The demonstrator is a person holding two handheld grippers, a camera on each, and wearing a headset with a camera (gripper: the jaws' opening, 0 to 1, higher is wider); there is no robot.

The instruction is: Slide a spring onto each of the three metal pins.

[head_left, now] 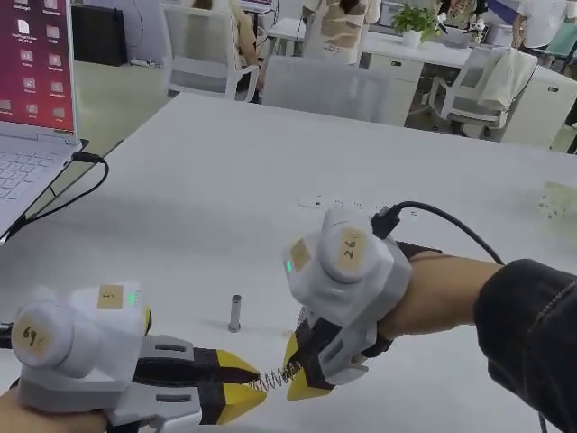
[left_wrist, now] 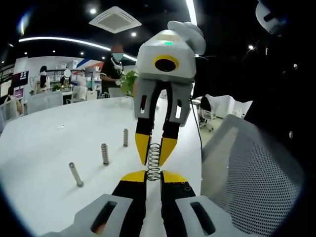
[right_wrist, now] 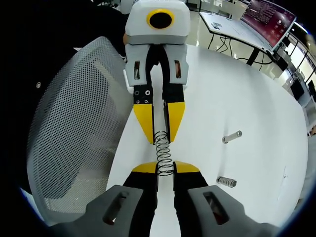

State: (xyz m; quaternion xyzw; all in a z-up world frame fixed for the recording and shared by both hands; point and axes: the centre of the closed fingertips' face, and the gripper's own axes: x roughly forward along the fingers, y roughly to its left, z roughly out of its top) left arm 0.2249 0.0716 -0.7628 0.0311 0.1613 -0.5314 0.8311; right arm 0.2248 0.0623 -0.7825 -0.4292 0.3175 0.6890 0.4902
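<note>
A small steel spring [head_left: 270, 378] is stretched between my two grippers low over the white table [head_left: 225, 180]. My left gripper [head_left: 252, 397] is shut on one end of the spring [left_wrist: 154, 159]. My right gripper [head_left: 293, 374] is shut on the other end [right_wrist: 163, 150]. Both face each other tip to tip. A bare metal pin [head_left: 235, 313] stands just beyond them. In the left gripper view the bare pin [left_wrist: 75, 174] stands nearest, and two pins wearing springs [left_wrist: 104, 154] [left_wrist: 125, 137] stand behind it. The right gripper view shows the bare pin [right_wrist: 232, 137] and one sprung pin [right_wrist: 226, 181].
An open laptop [head_left: 27, 90] sits at the table's far left, with a black cable [head_left: 72, 194] trailing from it. A mesh office chair [left_wrist: 247, 168] is close beside the table edge. Chairs, desks and people stand beyond the table.
</note>
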